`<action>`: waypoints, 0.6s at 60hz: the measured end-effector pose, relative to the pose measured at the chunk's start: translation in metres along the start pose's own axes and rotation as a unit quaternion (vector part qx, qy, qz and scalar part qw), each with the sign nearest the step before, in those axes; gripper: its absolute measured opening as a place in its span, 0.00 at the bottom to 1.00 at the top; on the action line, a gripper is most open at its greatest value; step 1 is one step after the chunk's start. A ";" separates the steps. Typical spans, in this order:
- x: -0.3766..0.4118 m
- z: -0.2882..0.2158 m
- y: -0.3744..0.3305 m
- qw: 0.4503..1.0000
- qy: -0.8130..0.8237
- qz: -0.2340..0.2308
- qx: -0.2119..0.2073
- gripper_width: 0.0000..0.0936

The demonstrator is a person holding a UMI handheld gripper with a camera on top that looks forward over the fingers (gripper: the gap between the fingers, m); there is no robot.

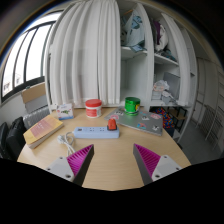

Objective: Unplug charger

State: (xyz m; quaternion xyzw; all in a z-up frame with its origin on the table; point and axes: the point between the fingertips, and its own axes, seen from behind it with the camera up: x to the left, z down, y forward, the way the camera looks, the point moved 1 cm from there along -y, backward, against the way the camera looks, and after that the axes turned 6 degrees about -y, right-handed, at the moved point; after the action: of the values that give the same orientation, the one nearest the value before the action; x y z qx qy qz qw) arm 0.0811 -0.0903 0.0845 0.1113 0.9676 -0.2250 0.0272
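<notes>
A white power strip [91, 131] lies on the wooden table [112, 160], well beyond my fingers. A red charger [113, 124] stands plugged into its right end. My gripper [113, 162] is held back from it, over the near part of the table. Its two fingers [77, 158] with magenta pads are spread wide apart with nothing between them.
Behind the strip stand a red-and-white container [93, 107] and a green cup [132, 104]. A cardboard box [42, 130] lies at the left, a silver flat device [148, 123] at the right. White curtains [88, 50] and shelves [150, 50] are behind the table.
</notes>
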 end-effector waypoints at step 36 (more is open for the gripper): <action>0.000 -0.028 0.187 0.999 0.037 -0.030 0.004 0.46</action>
State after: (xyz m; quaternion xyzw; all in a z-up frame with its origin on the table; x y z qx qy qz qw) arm 0.1233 0.0859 0.0289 0.0908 0.9698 -0.2257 -0.0161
